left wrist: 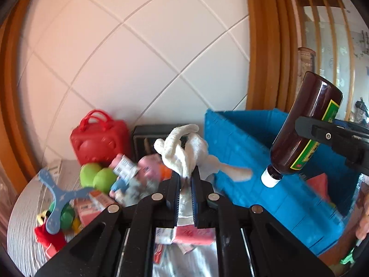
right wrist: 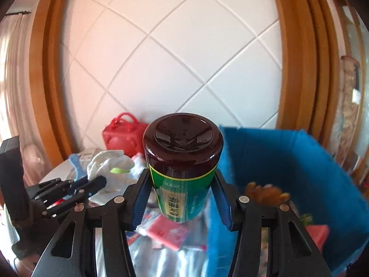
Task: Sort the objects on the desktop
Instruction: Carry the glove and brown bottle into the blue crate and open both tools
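Observation:
My left gripper [left wrist: 186, 173] is shut on a white knotted cloth [left wrist: 184, 150], held up above the cluttered table. In the right wrist view that gripper [right wrist: 92, 184] shows at the left with the white cloth [right wrist: 108, 164] in it. My right gripper [right wrist: 182, 180] is shut on a dark brown bottle [right wrist: 182, 143] with a green label, its flat base toward the camera. In the left wrist view the brown bottle [left wrist: 306, 127] hangs tilted, white cap [left wrist: 268, 179] down, over the blue crate [left wrist: 253, 161].
A blue crate [right wrist: 288, 161] stands at the right, with a brown plush toy [right wrist: 265, 191] and red items inside. On the table lie a red case [left wrist: 99, 136], green balls [left wrist: 98, 177], a blue three-armed toy [left wrist: 57, 194], pink packets [left wrist: 193, 233] and small bottles. A tiled wall is behind.

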Demonstrator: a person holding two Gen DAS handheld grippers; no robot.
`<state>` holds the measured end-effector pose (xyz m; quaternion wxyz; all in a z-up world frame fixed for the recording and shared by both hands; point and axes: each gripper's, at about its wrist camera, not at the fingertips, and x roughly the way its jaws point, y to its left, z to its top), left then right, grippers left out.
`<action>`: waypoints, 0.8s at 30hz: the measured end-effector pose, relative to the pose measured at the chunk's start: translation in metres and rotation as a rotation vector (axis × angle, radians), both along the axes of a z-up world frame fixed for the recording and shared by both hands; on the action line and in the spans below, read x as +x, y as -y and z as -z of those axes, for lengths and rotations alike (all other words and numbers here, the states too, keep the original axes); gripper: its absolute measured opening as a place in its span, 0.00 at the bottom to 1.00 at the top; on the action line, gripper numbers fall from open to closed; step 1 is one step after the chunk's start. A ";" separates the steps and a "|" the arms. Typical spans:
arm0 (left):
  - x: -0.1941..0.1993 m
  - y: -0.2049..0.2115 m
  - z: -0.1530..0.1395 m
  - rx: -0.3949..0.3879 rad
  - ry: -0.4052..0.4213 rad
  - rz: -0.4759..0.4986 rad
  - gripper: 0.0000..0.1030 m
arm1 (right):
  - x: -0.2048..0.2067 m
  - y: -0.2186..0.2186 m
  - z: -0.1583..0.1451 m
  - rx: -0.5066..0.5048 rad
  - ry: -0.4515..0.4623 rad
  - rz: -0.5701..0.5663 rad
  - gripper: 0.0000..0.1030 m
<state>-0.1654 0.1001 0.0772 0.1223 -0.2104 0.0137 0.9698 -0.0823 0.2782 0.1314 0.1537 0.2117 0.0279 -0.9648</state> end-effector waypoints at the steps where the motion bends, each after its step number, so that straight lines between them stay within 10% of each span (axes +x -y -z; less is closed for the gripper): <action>1: -0.002 -0.012 -0.009 0.003 -0.010 0.018 0.08 | 0.000 -0.012 -0.008 0.008 -0.010 0.013 0.50; 12: -0.045 -0.172 -0.063 0.000 0.008 0.223 0.08 | -0.067 -0.157 -0.030 0.078 0.102 0.159 0.50; 24: -0.135 -0.311 0.018 -0.217 0.486 0.263 0.08 | -0.171 -0.238 0.077 0.206 0.536 0.168 0.50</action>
